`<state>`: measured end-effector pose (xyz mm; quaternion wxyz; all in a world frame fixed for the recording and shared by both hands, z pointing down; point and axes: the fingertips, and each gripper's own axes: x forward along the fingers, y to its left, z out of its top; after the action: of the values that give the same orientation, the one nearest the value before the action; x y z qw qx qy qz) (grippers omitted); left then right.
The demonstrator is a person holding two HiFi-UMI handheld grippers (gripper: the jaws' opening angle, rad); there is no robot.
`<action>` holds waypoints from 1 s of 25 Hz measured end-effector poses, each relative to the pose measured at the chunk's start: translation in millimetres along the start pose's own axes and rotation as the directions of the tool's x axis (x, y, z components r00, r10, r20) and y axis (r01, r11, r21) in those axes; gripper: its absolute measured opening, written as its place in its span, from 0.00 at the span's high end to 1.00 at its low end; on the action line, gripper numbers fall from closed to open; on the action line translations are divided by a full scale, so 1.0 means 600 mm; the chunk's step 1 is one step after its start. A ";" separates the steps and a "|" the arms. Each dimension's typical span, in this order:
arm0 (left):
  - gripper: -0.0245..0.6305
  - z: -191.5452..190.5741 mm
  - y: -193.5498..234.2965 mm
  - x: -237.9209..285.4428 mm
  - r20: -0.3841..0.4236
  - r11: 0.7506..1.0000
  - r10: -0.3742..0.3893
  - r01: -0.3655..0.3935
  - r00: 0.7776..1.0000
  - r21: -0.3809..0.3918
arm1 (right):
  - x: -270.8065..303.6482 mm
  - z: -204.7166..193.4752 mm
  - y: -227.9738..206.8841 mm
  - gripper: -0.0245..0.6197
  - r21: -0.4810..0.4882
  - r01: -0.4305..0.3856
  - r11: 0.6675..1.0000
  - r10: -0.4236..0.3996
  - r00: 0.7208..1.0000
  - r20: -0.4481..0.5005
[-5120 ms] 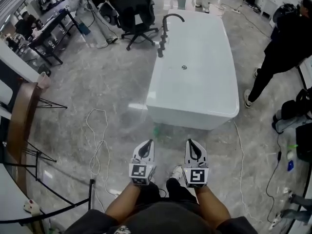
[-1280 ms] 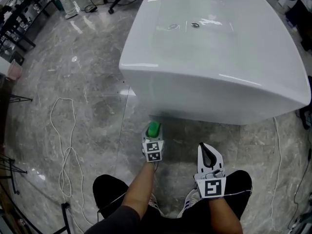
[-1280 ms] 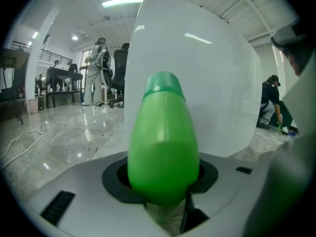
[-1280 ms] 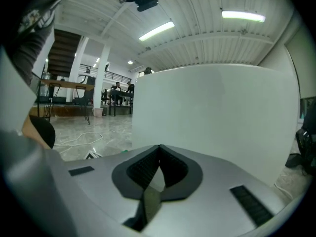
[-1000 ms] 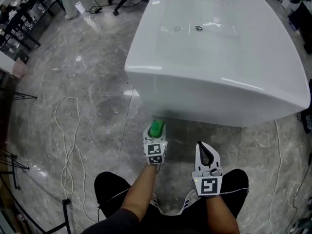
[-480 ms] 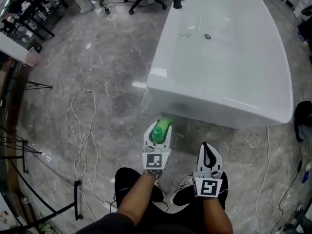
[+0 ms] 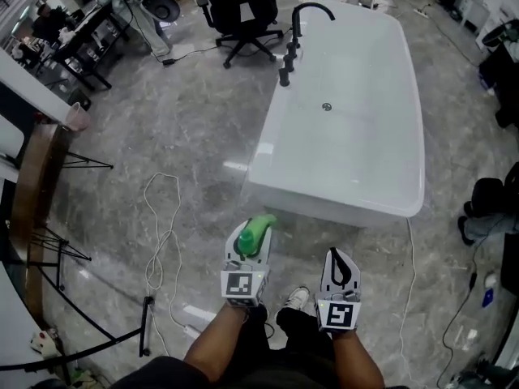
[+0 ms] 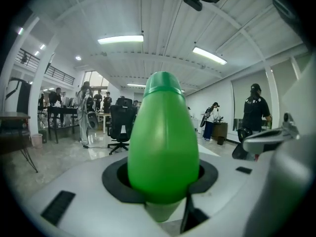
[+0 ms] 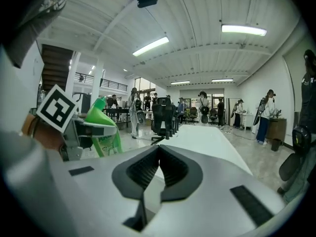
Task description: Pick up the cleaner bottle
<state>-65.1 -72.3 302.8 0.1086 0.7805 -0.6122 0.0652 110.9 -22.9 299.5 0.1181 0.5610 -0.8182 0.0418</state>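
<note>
The cleaner bottle (image 7: 255, 231) is bright green with a rounded body; my left gripper (image 7: 247, 235) is shut on it and holds it up off the floor. In the left gripper view the bottle (image 8: 163, 142) fills the middle, wedged between the dark pads. From the right gripper view the same bottle (image 9: 102, 126) shows at the left, tilted, with a label on its lower part. My right gripper (image 7: 339, 259) hangs beside it to the right, jaws together with nothing in them; the right gripper (image 9: 159, 151) shows its pads meeting.
A white bathtub (image 7: 334, 204) with a black faucet (image 7: 302, 16) stands ahead on the grey marble floor. A black office chair (image 7: 239, 10) is beyond it. A white cable (image 7: 162, 233) loops on the floor at left, near a wooden table (image 7: 36, 189). People stand in the background.
Both grippers have risen from near the floor at the tub's foot; the left one carries the green bottle up with it. The tub now looks farther off.
</note>
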 end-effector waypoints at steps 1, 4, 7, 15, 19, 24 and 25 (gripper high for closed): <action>0.69 0.039 -0.009 -0.009 0.006 1.000 -0.005 0.005 1.000 -0.001 | -0.009 0.032 -0.013 0.93 -0.002 0.011 1.000 -0.011 1.000 -0.008; 0.69 0.115 -0.050 -0.031 0.021 0.999 -0.035 0.035 0.999 -0.012 | -0.036 0.104 -0.055 0.94 -0.019 0.040 0.999 -0.040 0.999 0.005; 0.69 0.164 -0.077 -0.057 0.030 0.999 -0.042 0.042 0.999 -0.015 | -0.052 0.143 -0.074 0.93 -0.013 0.042 0.999 -0.042 0.998 0.050; 0.69 0.224 -0.096 -0.072 0.056 0.996 -0.093 0.094 0.994 -0.013 | -0.060 0.207 -0.089 0.93 0.031 0.056 0.998 -0.059 0.995 0.086; 0.69 0.236 -0.083 -0.053 0.051 0.992 -0.128 0.128 0.990 -0.006 | -0.045 0.232 -0.086 0.93 0.039 0.077 0.996 -0.081 0.991 0.108; 0.69 0.273 -0.058 -0.033 0.064 0.984 -0.177 0.176 0.982 0.030 | -0.007 0.289 -0.095 0.93 0.024 0.109 0.994 -0.112 0.980 0.164; 0.69 0.280 -0.056 -0.030 0.068 0.981 -0.191 0.189 0.979 0.039 | -0.004 0.301 -0.097 0.93 0.029 0.115 0.993 -0.118 0.978 0.174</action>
<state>-42.3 -89.4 132.7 0.0796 0.8388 -0.5373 0.0366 139.5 -78.6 120.5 0.0427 0.6104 -0.7909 -0.0072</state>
